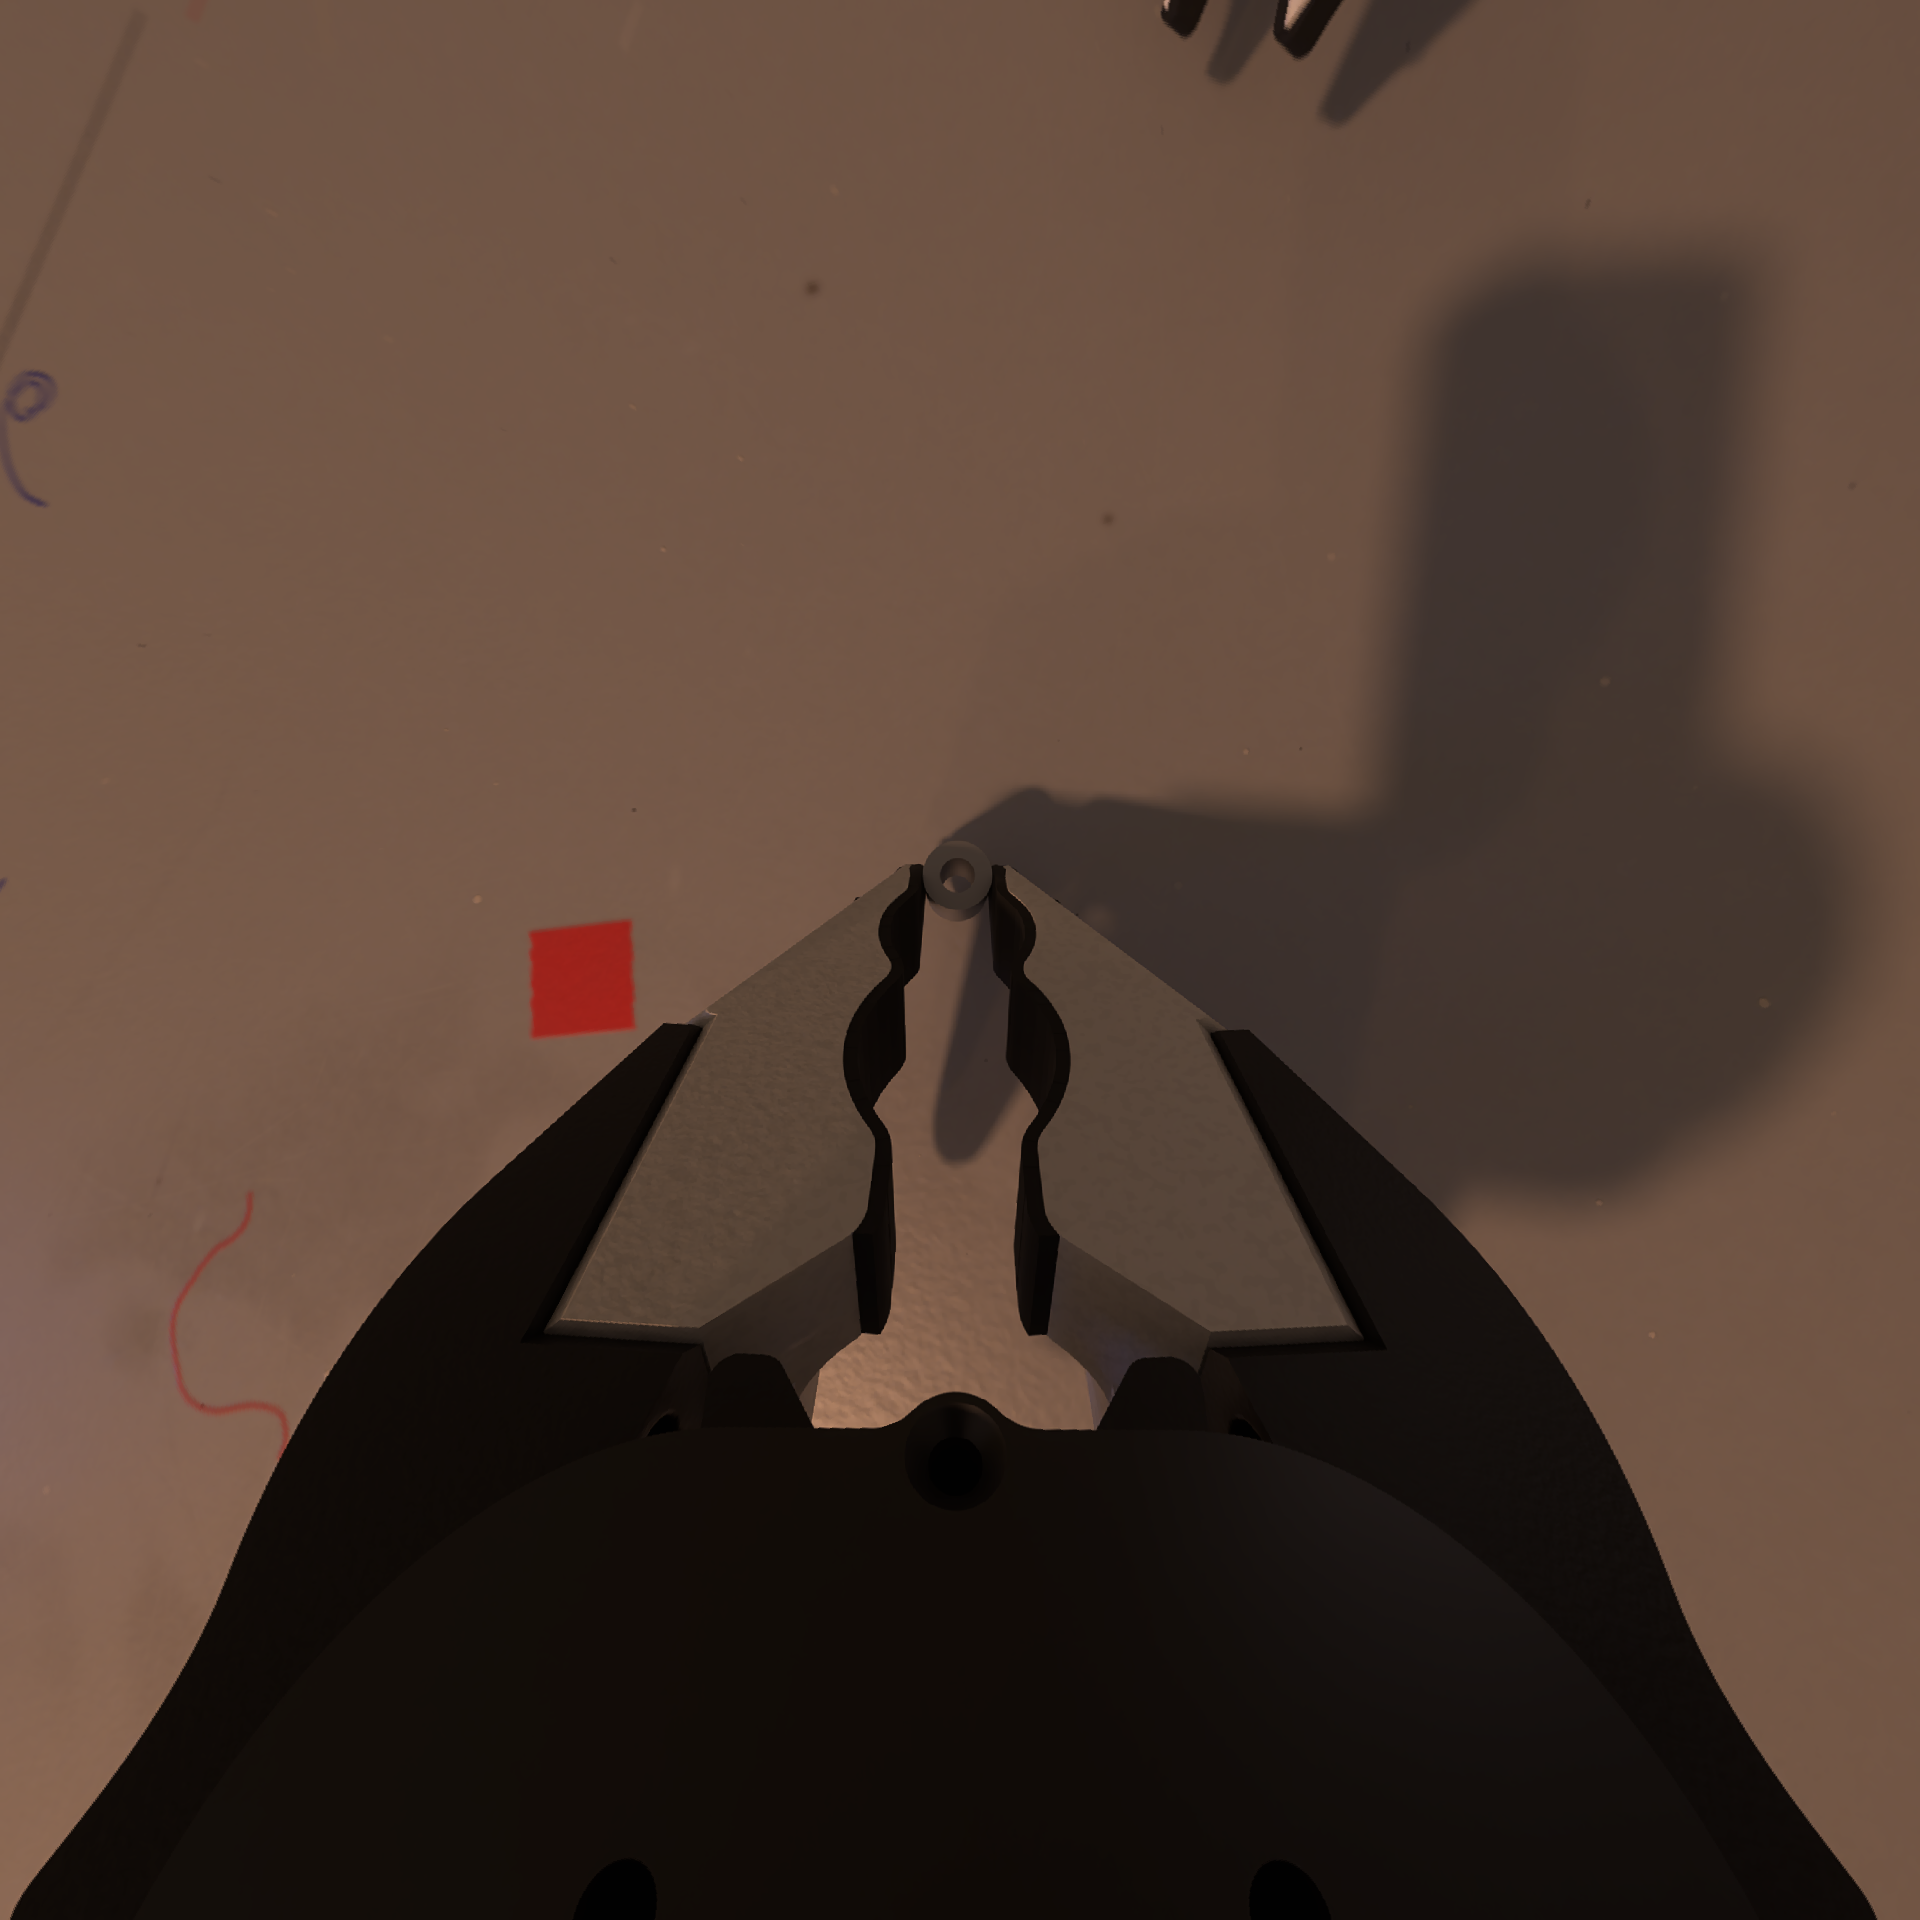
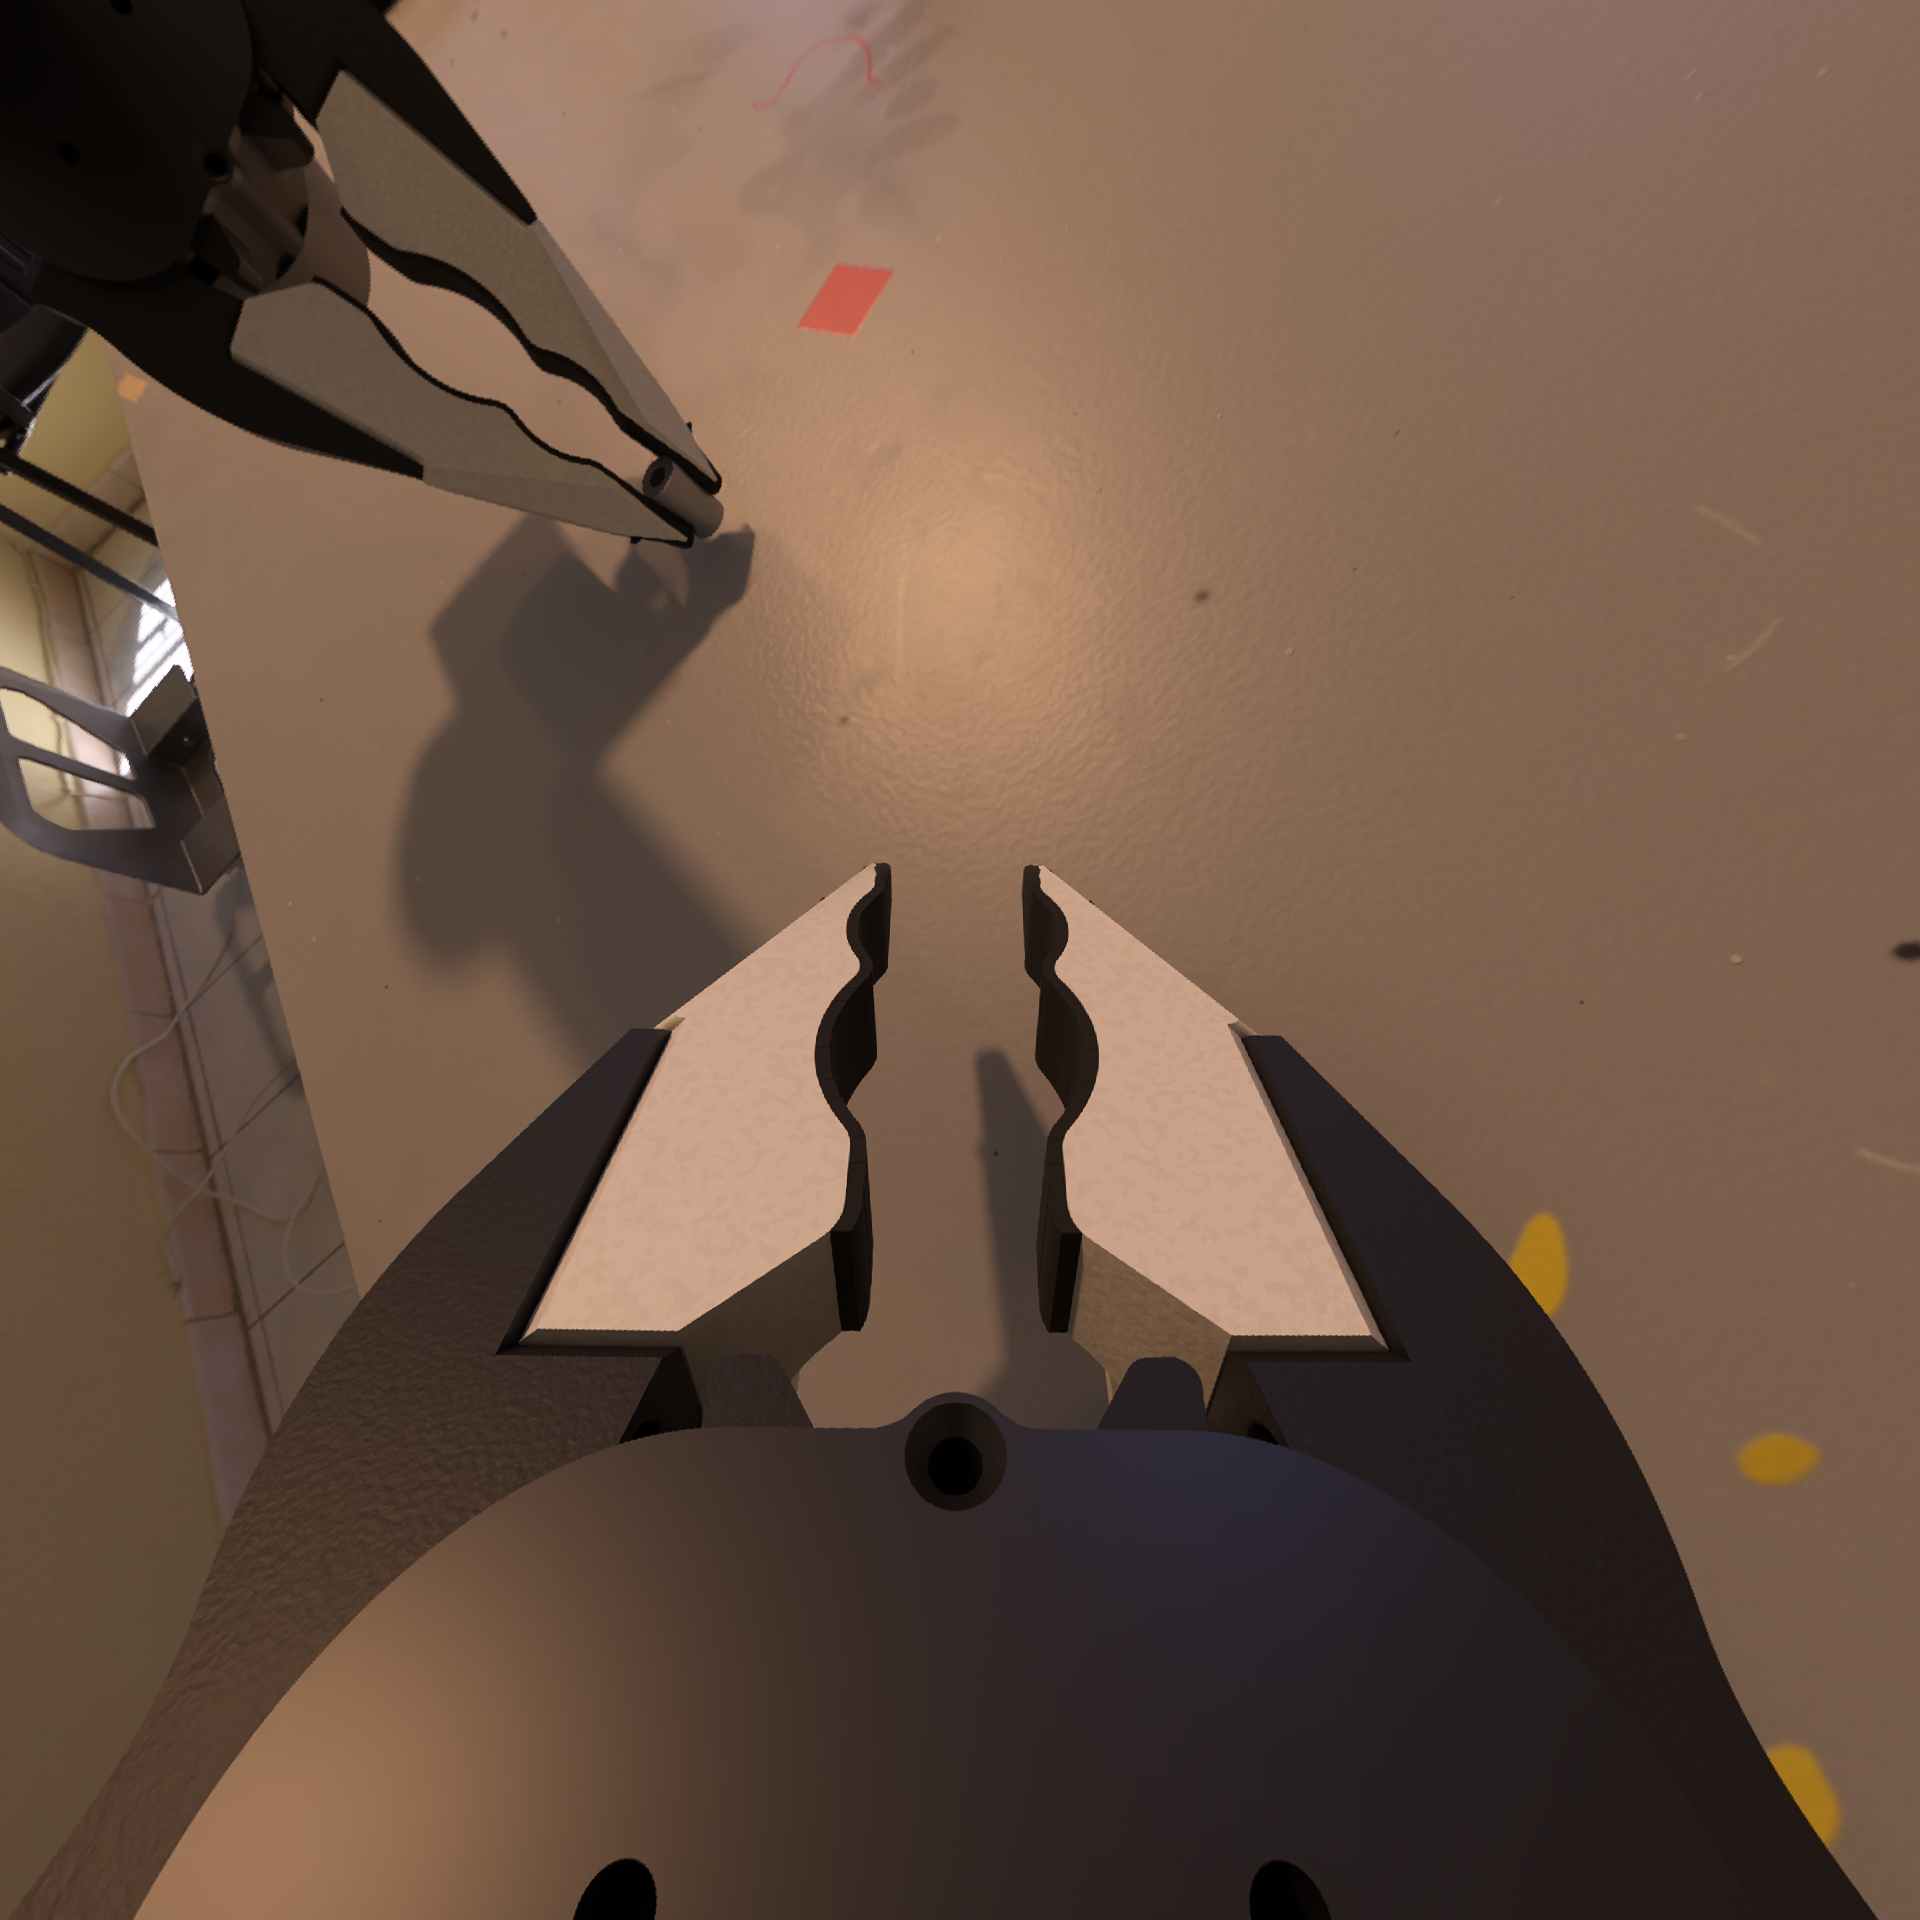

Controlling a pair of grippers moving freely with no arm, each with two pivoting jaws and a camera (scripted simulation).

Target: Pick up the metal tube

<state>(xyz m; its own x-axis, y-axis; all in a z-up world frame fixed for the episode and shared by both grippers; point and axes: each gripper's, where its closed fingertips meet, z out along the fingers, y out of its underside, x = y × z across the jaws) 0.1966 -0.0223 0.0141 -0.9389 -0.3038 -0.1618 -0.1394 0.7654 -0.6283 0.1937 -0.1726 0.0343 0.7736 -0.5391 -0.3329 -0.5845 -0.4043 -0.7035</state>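
Observation:
The metal tube (image 1: 957,885) is a short grey cylinder, seen end-on between the tips of my left gripper (image 1: 957,896), which is shut on it. The right wrist view shows the same tube (image 2: 681,494) held crosswise in the left gripper's tips (image 2: 688,501) a little above the table, with its shadow below. My right gripper (image 2: 956,894) is open and empty, apart from the tube, to its lower right over the table. Its fingertips (image 1: 1299,21) show at the top edge of the left wrist view.
A brown tabletop (image 1: 727,520) with pen scribbles carries a red square mark (image 1: 582,978), also in the right wrist view (image 2: 846,299). Yellow blotches (image 2: 1777,1455) lie at the right. The table's left edge (image 2: 208,790) drops off to a floor with a metal frame (image 2: 114,769).

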